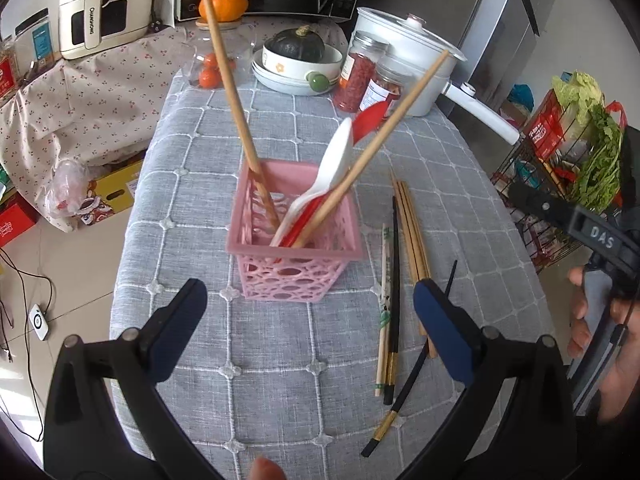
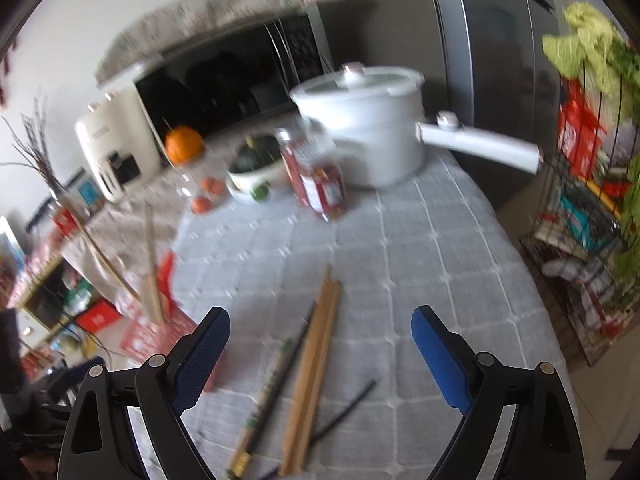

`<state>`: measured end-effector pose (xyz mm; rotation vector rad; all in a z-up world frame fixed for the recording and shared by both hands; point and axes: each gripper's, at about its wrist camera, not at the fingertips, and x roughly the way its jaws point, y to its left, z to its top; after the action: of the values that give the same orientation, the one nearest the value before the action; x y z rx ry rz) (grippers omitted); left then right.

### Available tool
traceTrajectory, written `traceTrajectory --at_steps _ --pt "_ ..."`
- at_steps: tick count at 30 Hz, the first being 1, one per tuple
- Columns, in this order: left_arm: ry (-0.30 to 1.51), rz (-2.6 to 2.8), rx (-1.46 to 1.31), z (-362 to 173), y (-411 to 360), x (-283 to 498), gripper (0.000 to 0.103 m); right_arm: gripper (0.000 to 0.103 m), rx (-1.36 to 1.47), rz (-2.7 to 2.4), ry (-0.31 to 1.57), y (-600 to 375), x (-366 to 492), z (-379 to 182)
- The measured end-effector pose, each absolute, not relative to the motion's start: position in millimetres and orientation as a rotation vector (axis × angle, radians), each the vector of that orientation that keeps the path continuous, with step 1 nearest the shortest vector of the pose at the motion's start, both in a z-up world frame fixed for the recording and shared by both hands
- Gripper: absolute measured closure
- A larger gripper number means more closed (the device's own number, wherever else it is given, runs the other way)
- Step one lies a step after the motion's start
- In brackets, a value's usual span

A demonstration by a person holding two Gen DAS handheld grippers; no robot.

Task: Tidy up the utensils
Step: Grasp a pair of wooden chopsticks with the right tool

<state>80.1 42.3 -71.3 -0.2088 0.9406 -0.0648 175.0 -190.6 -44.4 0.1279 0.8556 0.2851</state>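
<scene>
Centrally on the counter (image 1: 248, 380), the pink basket (image 1: 294, 240) contains two wooden chopsticks and two spoons, loose chopsticks (image 1: 412, 240) lie just beside it, and both left tongs (image 1: 308, 320) and right tongs (image 2: 320, 340) gape wide, empty.

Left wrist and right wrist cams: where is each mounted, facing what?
Left wrist: on the left tool, looking down-forward at the pink basket; its open fingers and the right hand show.
Right wrist: on the right tool, blurred, over loose chopsticks; open fingers show.
Shared: chopsticks, white pot, grey tablecloth.
</scene>
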Motion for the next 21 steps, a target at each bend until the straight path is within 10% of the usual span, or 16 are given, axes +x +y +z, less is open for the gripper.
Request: traceTrajectory --at_steps 21 --pt "1.008 -0.112 -0.185 -81 26 80 0.001 0.01 -0.053 0.189 1.102 -165 235 -167"
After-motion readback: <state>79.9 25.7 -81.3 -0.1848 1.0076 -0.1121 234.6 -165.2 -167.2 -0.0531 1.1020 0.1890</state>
